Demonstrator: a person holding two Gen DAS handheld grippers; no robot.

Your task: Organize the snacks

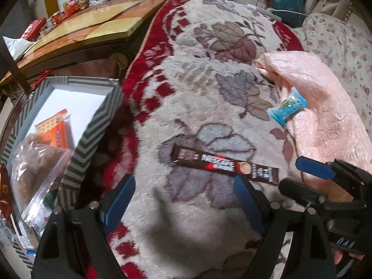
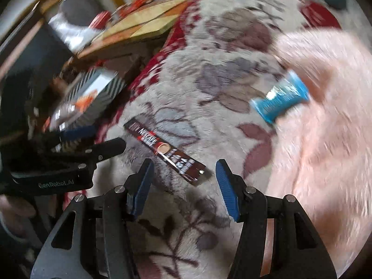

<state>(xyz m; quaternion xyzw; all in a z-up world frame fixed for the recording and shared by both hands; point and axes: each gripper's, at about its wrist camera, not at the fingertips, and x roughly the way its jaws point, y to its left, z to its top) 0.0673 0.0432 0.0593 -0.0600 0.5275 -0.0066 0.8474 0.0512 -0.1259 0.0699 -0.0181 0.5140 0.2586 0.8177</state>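
Observation:
A dark brown Nescafe stick (image 1: 224,164) lies on the floral blanket, just ahead of my open, empty left gripper (image 1: 183,186). In the right wrist view the stick (image 2: 166,151) lies between and just beyond the fingers of my open, empty right gripper (image 2: 184,171). A small blue candy packet (image 1: 287,107) rests at the edge of a pink cloth (image 1: 325,107); it also shows in the right wrist view (image 2: 280,101). A striped box (image 1: 97,121) at the left holds an orange cracker pack (image 1: 54,127) and a clear bag of snacks (image 1: 34,174).
A wooden table (image 1: 93,30) with clutter stands behind the box. The right gripper's body (image 1: 325,186) shows in the left wrist view and the left gripper's body (image 2: 69,158) in the right wrist view. A flowered cushion (image 1: 337,44) lies at the far right.

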